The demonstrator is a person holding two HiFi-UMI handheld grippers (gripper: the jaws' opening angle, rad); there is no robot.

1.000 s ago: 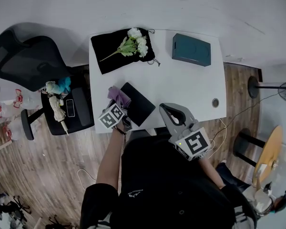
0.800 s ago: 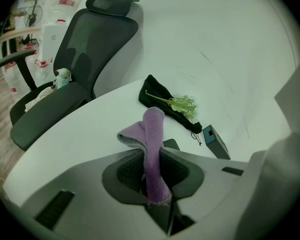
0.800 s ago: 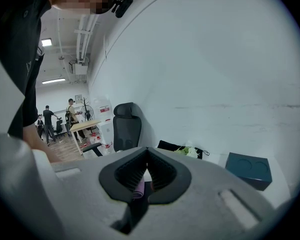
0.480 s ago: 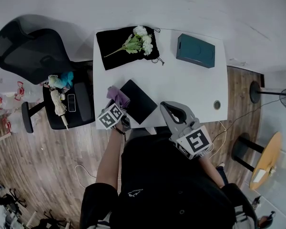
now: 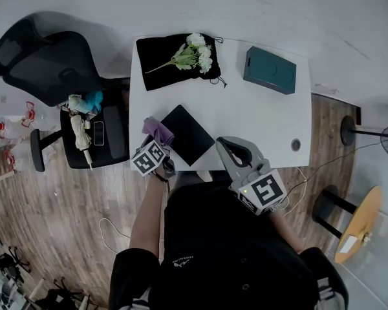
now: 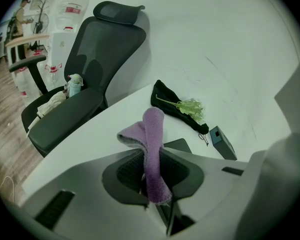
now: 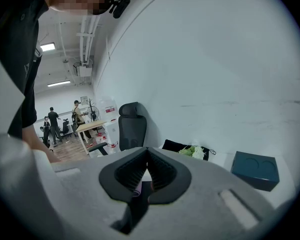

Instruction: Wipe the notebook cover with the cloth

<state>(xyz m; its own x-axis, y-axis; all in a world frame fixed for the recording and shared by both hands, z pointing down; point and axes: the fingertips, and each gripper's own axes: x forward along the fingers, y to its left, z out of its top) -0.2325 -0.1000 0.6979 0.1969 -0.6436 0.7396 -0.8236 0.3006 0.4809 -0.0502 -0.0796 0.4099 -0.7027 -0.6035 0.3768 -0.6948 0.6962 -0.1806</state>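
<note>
L gripper (image 6: pixel 152 170) tight on cloth (image 6: pixel 153 131) by notebook (image 5: pixel 189 134), R gripper (image 7: pixel 147 159) jaws together; flowers (image 5: pixel 193 53), box (image 5: pixel 269 69) beyond.

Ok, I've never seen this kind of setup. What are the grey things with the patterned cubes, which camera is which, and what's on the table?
There is no robot here. A person holds a two-jaw gripper in each hand, and the cubes with square markers are part of those grippers. The head view comes from a camera on the person's head that looks steeply down. The two gripper views come from cameras riding on each gripper, looking along its jaws.

On the white table lie a black notebook, a teal box and a black pouch with white flowers on it.

The left gripper is clamped on a purple cloth, close to the notebook's left corner. The right gripper is shut with nothing in it and sits near the table's front edge.
</note>
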